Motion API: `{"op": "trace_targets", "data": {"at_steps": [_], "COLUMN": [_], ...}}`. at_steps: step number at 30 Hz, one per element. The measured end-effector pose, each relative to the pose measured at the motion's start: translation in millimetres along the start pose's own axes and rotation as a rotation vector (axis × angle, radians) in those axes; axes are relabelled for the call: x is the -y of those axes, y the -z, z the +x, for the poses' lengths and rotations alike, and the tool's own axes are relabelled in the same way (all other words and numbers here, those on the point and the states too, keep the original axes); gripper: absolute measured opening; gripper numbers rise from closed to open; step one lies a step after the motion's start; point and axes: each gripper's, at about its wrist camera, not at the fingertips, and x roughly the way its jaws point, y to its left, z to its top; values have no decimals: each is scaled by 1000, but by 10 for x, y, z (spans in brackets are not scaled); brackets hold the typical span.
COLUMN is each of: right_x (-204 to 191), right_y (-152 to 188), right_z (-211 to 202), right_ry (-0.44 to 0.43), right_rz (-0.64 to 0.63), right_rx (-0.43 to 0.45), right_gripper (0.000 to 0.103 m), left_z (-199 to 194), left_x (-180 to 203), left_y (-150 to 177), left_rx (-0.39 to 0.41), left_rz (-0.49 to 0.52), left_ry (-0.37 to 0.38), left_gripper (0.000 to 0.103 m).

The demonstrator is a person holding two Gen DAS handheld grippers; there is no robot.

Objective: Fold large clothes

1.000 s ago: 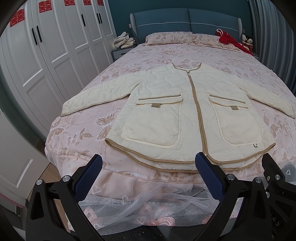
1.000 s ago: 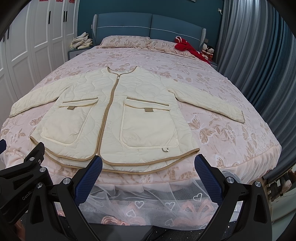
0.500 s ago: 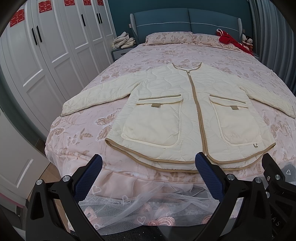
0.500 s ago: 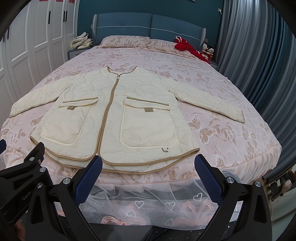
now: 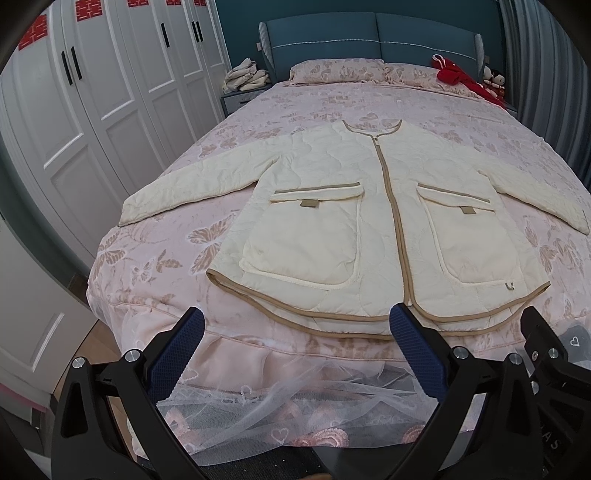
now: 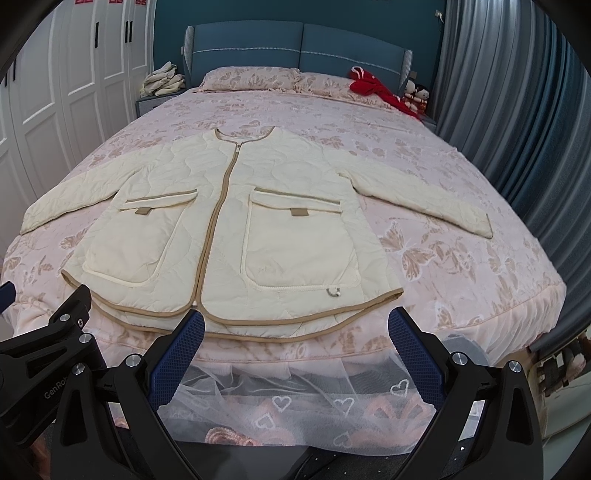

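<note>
Cream jacket point(image 5: 373, 225) flat on bed point(image 5: 147, 258), zipped

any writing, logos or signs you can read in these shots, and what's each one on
"GenRob", cut off by a fitting: on the left gripper's black frame, seen in the right wrist view.
"AS", partial vertical letters: on the right gripper's frame, seen in the left wrist view.
Red paper double-happiness signs "囍": on the white wardrobe doors.
Jacket pocket tabs: no readable text.

Red paper double-happiness signs point(image 5: 34, 32) are pasted along the tops of the white panelled wardrobe doors point(image 5: 92, 122), far ahead-left of the left tool. In the right wrist view, the black frame of the left tool point(image 6: 55, 354) carries partial white lettering, "GenRob". Other marks are illegible.
</note>
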Motion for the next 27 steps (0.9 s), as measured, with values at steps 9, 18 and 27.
{"op": "trace_targets", "data": {"at_steps": [9,18,27], "right_x": [121,956,3033], "right_y": [22,-594,-1083], "right_z": [110,493,1690], "right_ry": [-86,-63,22], "right_rz": [65,153,604], "right_rx": [-49,39,1], "right_gripper": [98,98,98], "left_z": [66,277,780], "left_x": [-28,-98,5], "left_y": [-11,-601,-1034], "left_rx": [5,105,49], "left_rz": [-36,-83,-82], "left_ry": [94,31,35], "left_gripper": [98,98,98]}}
